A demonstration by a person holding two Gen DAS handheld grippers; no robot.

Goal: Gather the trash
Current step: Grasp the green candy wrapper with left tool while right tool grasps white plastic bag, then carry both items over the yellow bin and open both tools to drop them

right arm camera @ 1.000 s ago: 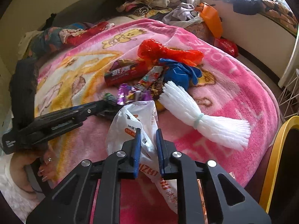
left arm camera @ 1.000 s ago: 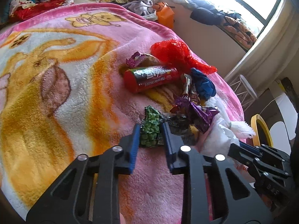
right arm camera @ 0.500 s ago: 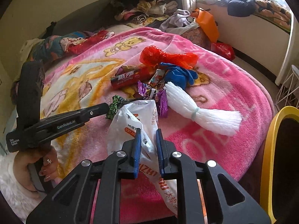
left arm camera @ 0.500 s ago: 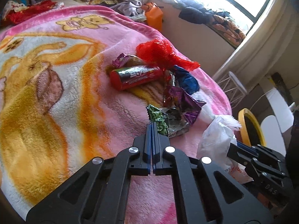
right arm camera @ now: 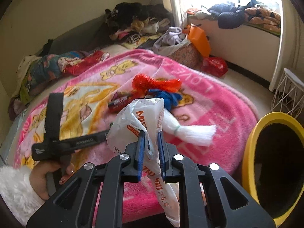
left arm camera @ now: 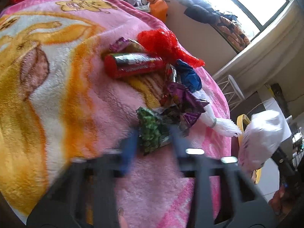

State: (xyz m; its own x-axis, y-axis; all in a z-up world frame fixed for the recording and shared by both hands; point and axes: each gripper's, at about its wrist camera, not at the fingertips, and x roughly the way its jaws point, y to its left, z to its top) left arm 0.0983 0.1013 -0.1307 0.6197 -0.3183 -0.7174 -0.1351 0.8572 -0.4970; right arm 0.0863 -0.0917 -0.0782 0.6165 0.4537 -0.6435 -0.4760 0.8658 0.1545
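Note:
Trash lies on a pink cartoon blanket (left arm camera: 57,95): a green wrapper (left arm camera: 150,133), purple wrappers (left arm camera: 182,98), a red tube (left arm camera: 133,64), red netting (left arm camera: 163,41), a blue bag (left arm camera: 190,76) and a white foam net (left arm camera: 218,123). My left gripper (left arm camera: 153,142) is blurred, its jaws opening on either side of the green wrapper, which lies between them on the blanket. My right gripper (right arm camera: 150,142) is shut on a white plastic bag (right arm camera: 140,114), held up off the blanket. That bag hides the green wrapper in the right wrist view.
A yellow-rimmed bin (right arm camera: 252,133) stands at the bed's right edge, beside a white wire stool (right arm camera: 288,95). Clothes are piled at the bed's far end (right arm camera: 136,26) and on the window sill (right arm camera: 247,15). An orange bag (right arm camera: 197,38) and a red bag (right arm camera: 214,66) lie by the wall.
My left gripper's jaws, shut just short of the green wrapper half a second ago, now stand apart around it. My right gripper has lifted the white bag higher.

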